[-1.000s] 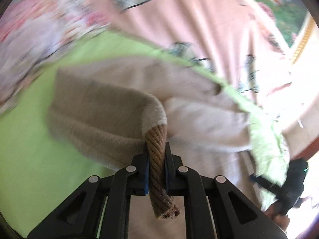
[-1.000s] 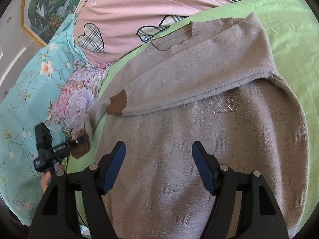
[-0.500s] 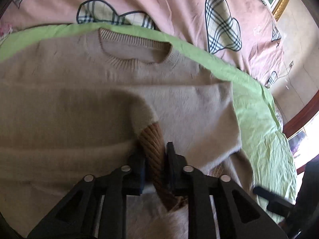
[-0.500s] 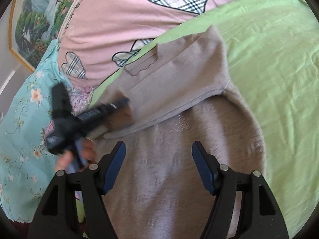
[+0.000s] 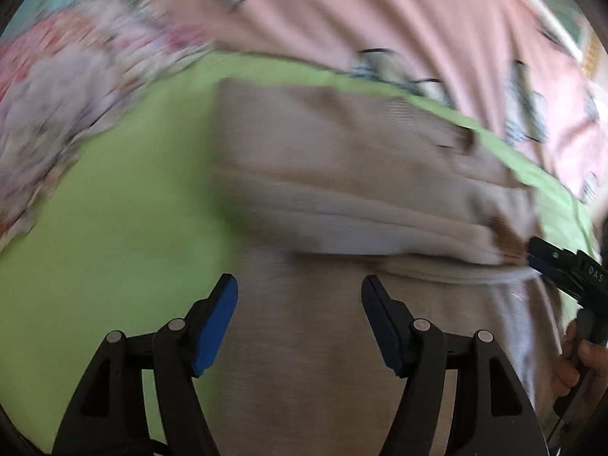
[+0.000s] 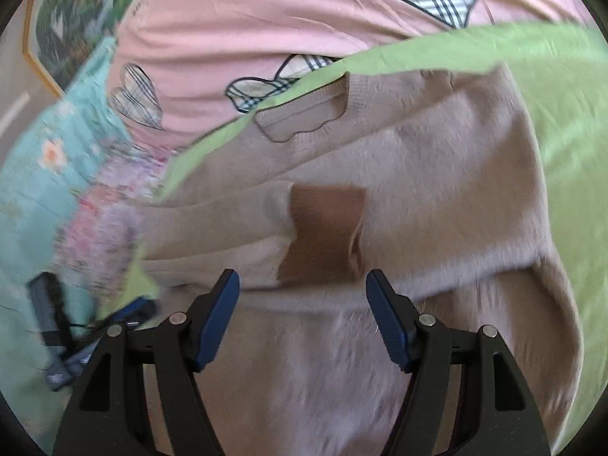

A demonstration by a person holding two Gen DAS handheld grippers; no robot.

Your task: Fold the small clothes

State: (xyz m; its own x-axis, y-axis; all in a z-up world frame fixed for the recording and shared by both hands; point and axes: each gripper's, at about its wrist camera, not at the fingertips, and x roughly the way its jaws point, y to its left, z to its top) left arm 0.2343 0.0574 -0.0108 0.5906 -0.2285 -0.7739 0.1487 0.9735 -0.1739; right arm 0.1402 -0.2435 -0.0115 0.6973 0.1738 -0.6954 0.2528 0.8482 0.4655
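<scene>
While left view blurs, "DAS" reads on right gripper (image 5: 532,254) body. Beige sweater (image 6: 437,174) flat on green bedsheet (image 6: 562,121), both sleeves folded across chest, brown cuffs (image 6: 323,231) stacked just ahead of right jaws. Left gripper (image 5: 299,300) jaws wide, gripping nothing; right jaws wide too. Pink heart-print quilt (image 6: 266,11), floral pillows (image 5: 68,87) beyond.

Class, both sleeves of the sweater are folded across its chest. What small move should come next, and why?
Probably lower both open grippers, left and right, to the sweater's lower body and fold it up. The brown cuffs already lie across the chest and both sets of jaws are empty.
</scene>
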